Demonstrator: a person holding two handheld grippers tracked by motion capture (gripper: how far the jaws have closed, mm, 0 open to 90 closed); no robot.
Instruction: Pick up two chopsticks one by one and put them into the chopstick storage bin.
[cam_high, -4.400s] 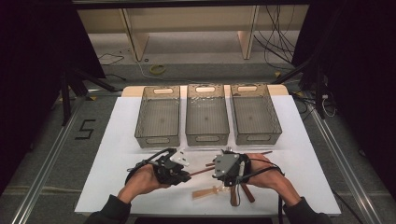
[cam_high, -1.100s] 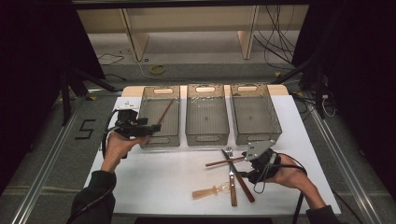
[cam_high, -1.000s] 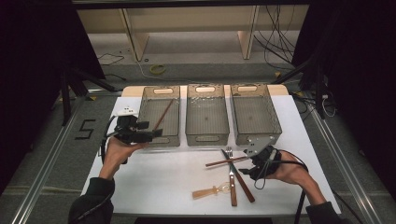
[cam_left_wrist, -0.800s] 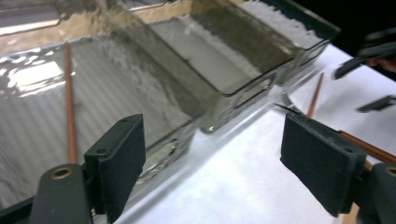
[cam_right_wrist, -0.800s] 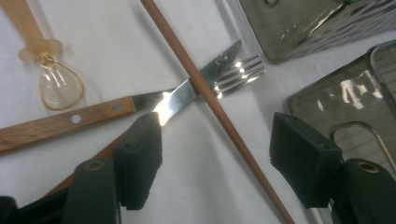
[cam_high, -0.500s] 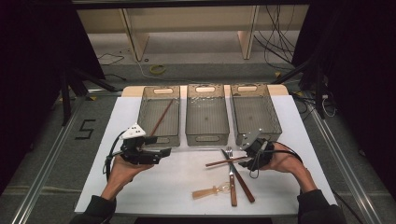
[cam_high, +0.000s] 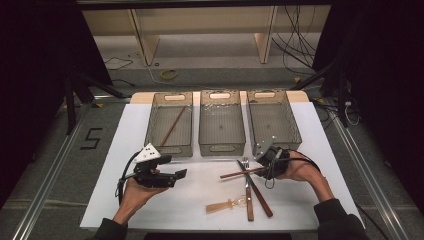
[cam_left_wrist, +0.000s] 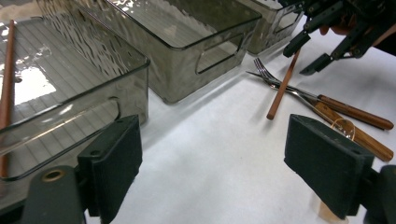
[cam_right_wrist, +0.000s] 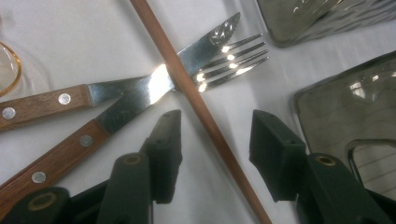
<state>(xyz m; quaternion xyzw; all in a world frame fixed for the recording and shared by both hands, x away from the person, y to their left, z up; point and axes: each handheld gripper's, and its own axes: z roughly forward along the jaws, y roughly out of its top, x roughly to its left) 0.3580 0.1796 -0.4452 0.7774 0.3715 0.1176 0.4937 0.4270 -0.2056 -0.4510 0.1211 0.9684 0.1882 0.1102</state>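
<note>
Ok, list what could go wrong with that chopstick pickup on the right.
1. The chopstick lies across the knife and fork; lifting it might drag them along.
2. The right gripper, whose jaws have just been closing, straddles it without touching yet; the thin stick may slip or pivot.
3. The right bin stands close; a swing could knock it.

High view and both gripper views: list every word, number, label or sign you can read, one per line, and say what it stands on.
"5" – a black numeral marked on the grey floor left of the table.
Nothing else is readable: the three trays, the cutlery and the chopstick bear no lettering.
</note>
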